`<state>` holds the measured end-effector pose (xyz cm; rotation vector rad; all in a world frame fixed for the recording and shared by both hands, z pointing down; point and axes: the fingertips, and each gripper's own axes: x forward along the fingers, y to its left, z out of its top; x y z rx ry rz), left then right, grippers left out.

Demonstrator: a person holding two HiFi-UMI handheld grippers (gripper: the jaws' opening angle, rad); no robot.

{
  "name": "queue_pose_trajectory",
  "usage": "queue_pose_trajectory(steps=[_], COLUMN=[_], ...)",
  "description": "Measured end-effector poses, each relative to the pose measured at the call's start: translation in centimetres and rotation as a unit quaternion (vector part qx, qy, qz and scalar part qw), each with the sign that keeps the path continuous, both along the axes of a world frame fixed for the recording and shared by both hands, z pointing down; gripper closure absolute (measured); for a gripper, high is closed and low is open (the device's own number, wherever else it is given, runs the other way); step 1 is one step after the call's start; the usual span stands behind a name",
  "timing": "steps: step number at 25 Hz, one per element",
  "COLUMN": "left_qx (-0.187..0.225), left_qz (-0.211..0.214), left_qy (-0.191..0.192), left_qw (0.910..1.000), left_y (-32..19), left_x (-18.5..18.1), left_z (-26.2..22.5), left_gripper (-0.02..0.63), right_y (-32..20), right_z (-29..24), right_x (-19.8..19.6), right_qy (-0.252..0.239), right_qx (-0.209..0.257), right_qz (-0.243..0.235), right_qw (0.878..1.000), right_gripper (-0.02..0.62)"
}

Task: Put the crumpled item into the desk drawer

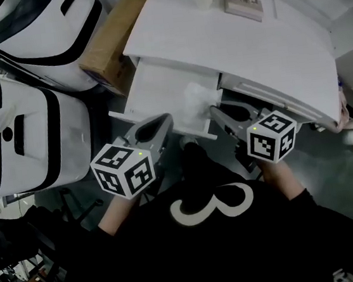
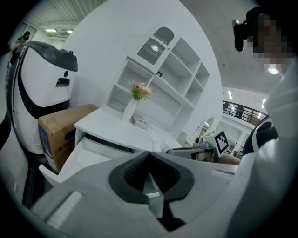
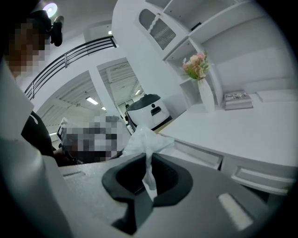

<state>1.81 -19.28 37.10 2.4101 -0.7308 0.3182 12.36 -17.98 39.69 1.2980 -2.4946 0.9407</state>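
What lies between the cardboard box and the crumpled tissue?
The open desk drawer, its bottom bare up to the crumpled tissue; the head view shows it.

Cool, even light falls from overhead: ceiling strips [image 2: 52, 31] glow at the upper left of the left gripper view, and a lamp [image 3: 49, 8] flares at the top left of the right gripper view. In the head view the white desk [image 1: 234, 40] is washed out and the crumpled item [image 1: 196, 99] almost melts into it, while the lower half is dim. Both gripper views bulge like a fisheye, with black corners, and the right gripper [image 3: 148, 162] looks soft close to the lens.
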Motion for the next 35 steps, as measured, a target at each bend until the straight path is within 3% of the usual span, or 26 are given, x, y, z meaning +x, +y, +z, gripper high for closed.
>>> queue_pose_trajectory(steps=[15, 35], left_qx=[-0.049, -0.1], left_qz=[-0.08, -0.128], left_qy=[-0.021, -0.041], left_qw=[0.9953, 0.9858], left_y=[-7.8, -10.9], left_x=[-2.0, -4.0], left_z=[5.0, 10.0], left_gripper=[0.595, 0.595], right_y=[-9.4, -13.7], right_z=[7.0, 17.9], right_x=[-1.7, -2.7], right_qy=[0.031, 0.084], right_qx=[-0.062, -0.153], right_qz=[-0.059, -0.103], right_qw=[0.996, 0.979], right_gripper=[0.557, 0.555])
